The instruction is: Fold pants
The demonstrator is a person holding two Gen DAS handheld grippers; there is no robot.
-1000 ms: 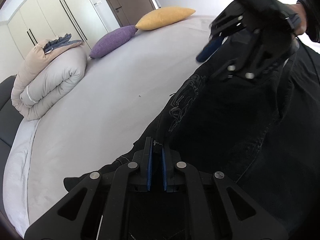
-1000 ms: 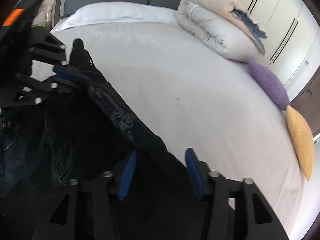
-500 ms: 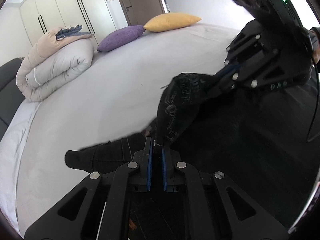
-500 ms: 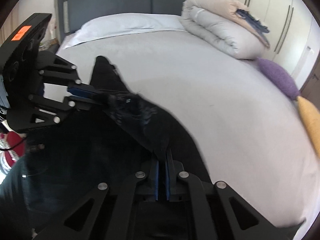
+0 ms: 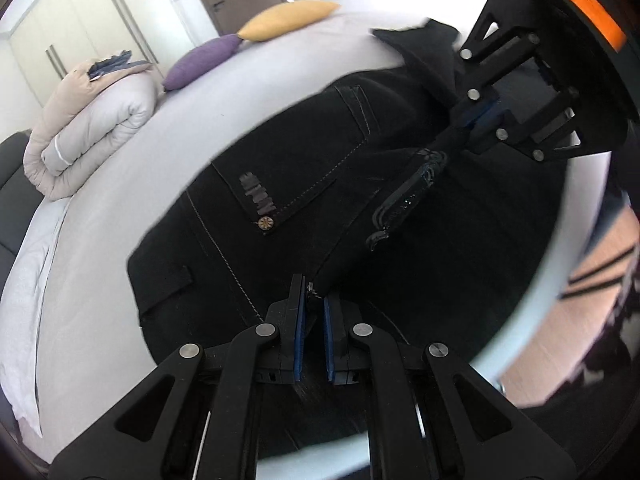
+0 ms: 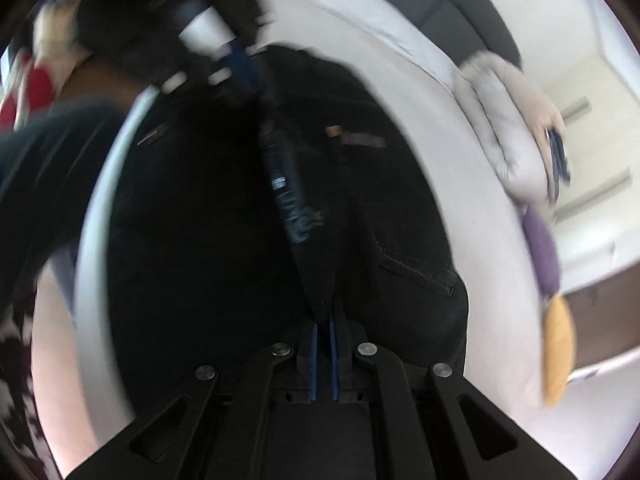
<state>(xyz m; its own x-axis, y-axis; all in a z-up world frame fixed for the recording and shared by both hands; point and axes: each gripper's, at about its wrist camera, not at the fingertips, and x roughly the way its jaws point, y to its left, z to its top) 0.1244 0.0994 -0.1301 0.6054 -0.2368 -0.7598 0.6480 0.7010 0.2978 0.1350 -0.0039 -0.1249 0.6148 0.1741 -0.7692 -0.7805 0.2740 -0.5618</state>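
Black pants (image 5: 280,168) lie across the white bed, seat side up, with a stitched back pocket and a round stud showing. My left gripper (image 5: 313,300) is shut on a pinch of their black cloth near the bottom of the left wrist view. A taut strip of cloth runs from it up to my right gripper (image 5: 460,134), also shut on the fabric. The right wrist view is blurred: my right gripper (image 6: 324,322) clamps a fold of the pants (image 6: 400,200), and the left gripper (image 6: 240,68) holds the other end at the top.
A rolled beige and white duvet (image 5: 84,120) lies at the far side of the bed, with a purple cushion (image 5: 200,62) and a yellow cushion (image 5: 288,20) beside it. White wardrobes stand behind. A person's patterned sleeve (image 5: 592,288) is at the right edge.
The right gripper went from open to shut on the pants. Both grippers then carried the cloth across, so the leg end now lies over the seat with the back pocket beneath.
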